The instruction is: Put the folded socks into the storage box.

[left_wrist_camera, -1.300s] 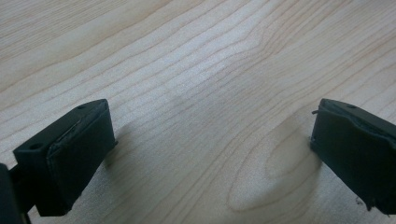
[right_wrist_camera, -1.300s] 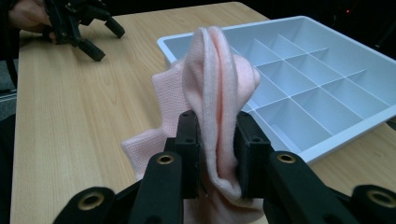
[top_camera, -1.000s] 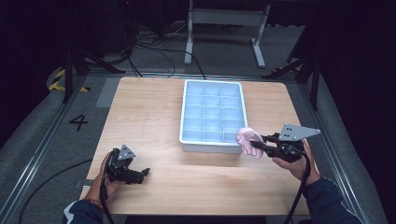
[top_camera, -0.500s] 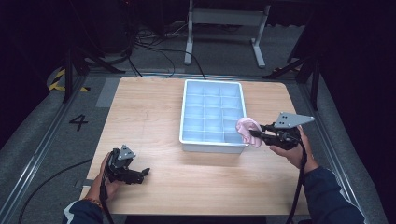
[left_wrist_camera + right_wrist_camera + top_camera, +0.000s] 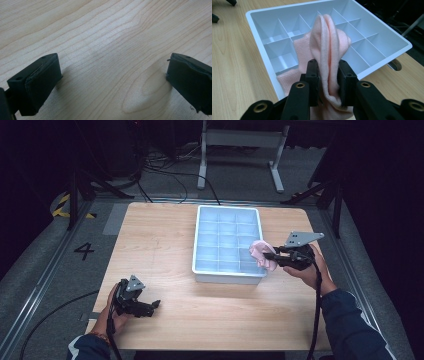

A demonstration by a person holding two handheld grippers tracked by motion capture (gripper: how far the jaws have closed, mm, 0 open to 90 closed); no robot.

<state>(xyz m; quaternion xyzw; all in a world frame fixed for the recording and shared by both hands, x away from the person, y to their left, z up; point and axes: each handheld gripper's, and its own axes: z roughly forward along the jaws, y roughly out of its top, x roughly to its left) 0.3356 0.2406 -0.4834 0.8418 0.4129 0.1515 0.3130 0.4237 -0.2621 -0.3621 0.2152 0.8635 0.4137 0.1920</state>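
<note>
A pale pink cloth [image 5: 262, 253] [image 5: 326, 47] hangs bunched over the right edge of a white divided tray [image 5: 201, 226] [image 5: 259, 47], pinched between the jaws of my right gripper [image 5: 272, 255] [image 5: 327, 75]. The cloth's lower folds drape over the tray's near rim. At the table's front left my left gripper [image 5: 152, 307] [image 5: 112, 80] stands open just above the bare wooden table [image 5: 150, 245] [image 5: 105, 37], nothing between its fingers [image 5: 37, 80].
The tray's compartments hold nothing apart from the cloth over the near right cells. A round hole [image 5: 396, 65] in the tabletop lies beyond the tray's corner. Cables and metal stand legs [image 5: 240, 150] lie on the floor behind the table.
My right gripper has carried the pink cloth up and leftward, from beside the tray's front right corner to over its right edge. The left gripper has stayed put.
</note>
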